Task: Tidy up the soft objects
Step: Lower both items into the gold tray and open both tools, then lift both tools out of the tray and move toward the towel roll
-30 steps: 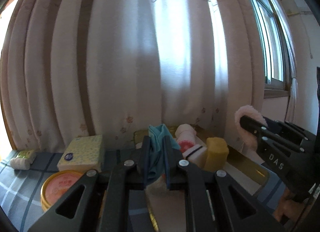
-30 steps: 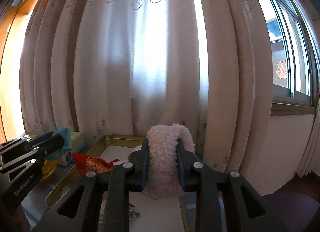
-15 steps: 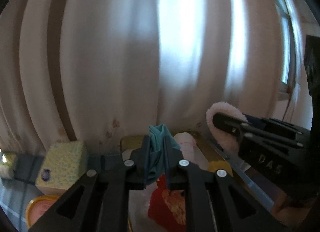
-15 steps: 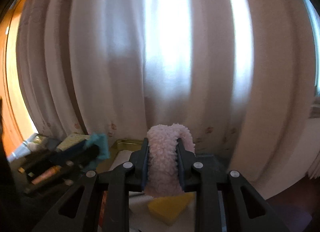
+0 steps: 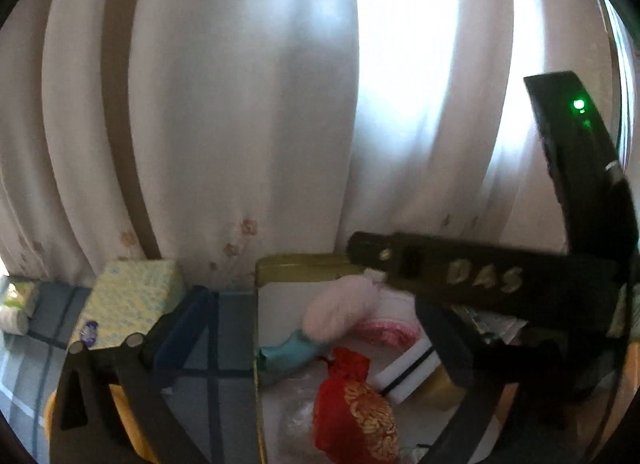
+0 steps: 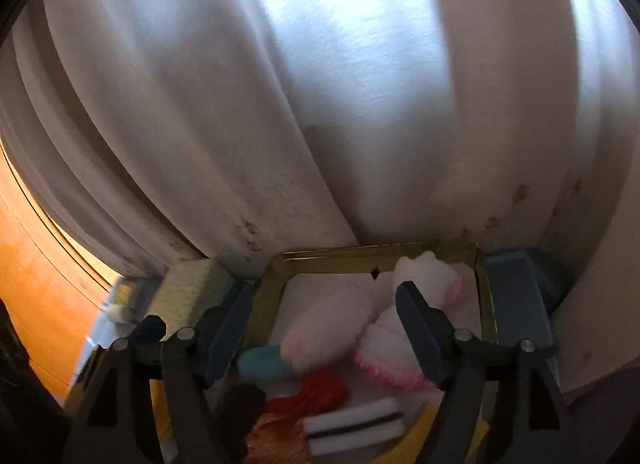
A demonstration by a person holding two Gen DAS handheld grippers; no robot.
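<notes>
You can read one marking only: raised letters "DAS" on the side of the right gripper, seen from your left wrist. The tissue pack's print is too blurred.

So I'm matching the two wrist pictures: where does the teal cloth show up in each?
Left wrist view: the teal cloth lies low, left of centre, just inside the gold tray's left wall, below the pale pink fluffy piece.
Right wrist view: the cloth lies low, left of centre, left of the fluffy piece.
Shared landmark: the gold tray.
</notes>
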